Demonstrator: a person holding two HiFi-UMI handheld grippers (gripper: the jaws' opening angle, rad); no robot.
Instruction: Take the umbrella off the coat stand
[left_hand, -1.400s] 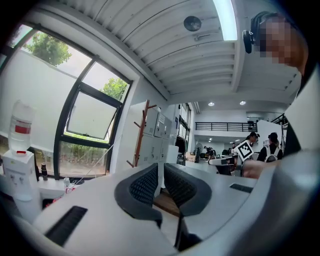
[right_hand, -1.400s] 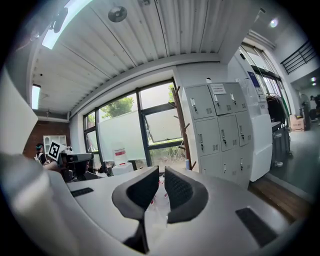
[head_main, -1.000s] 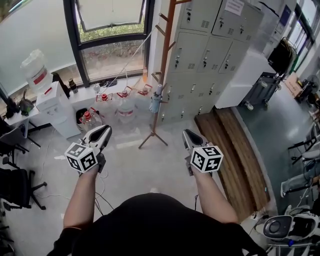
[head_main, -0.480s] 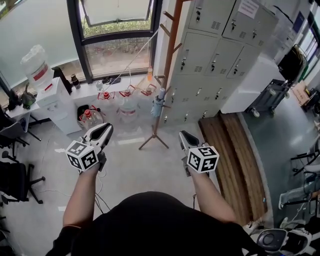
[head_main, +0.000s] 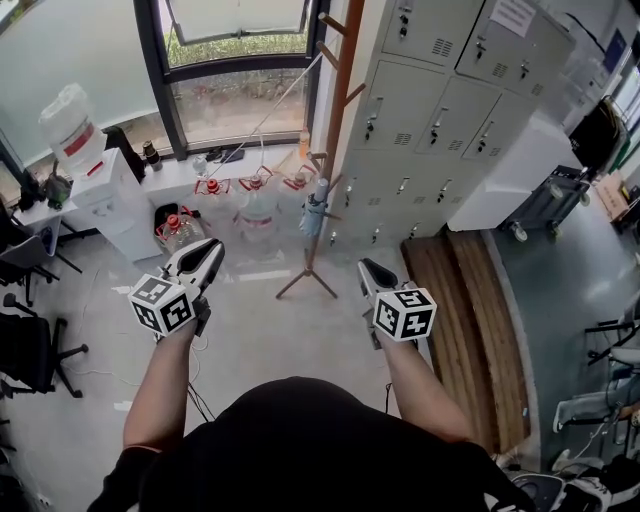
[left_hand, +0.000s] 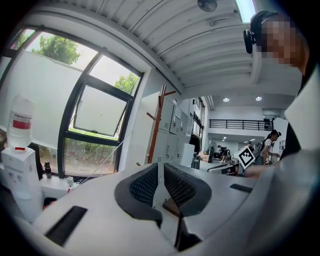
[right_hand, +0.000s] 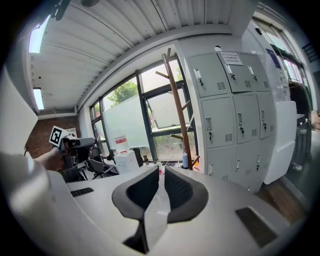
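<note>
- Lockers (head_main: 440, 110): a grey bank at 1 o'clock, directly behind the work area. Judged risk: a wide swing while lifting the umbrella clear could strike the doors.
- Coat stand (head_main: 337, 120): a wooden pole on splayed feet, upright at 12 o'clock, between the window and the lockers. It looks light and tall. Judged risk: a sideways or downward pull on the umbrella would tip it toward the lockers or the bottles.
- Water bottles (head_main: 250, 205): a cluster on the floor at 11 o'clock, just beside the stand's feet. They are a trip and knock hazard for anyone stepping in from that side.
- Left hand-held gripper (head_main: 208, 250): held at 10 o'clock, well apart from the stand. Its own view shows the pads closed down to a thin slit. Nothing is between them and they touch nothing.
- Right hand-held gripper (head_main: 368, 268): held at 2 o'clock, also well apart from the stand. Its pads stand likewise almost together and empty. Judged risk: arriving in this state, either set of jaws would nudge the umbrella rather than take it; they must open first.
- Umbrella (head_main: 314, 208): pale blue, folded, hanging upright on a low peg against the pole at 12 o'clock. It has not been taken. How it hooks onto the peg is too small to tell. Judged risk: a strap caught on the peg would drag the stand along.
</note>
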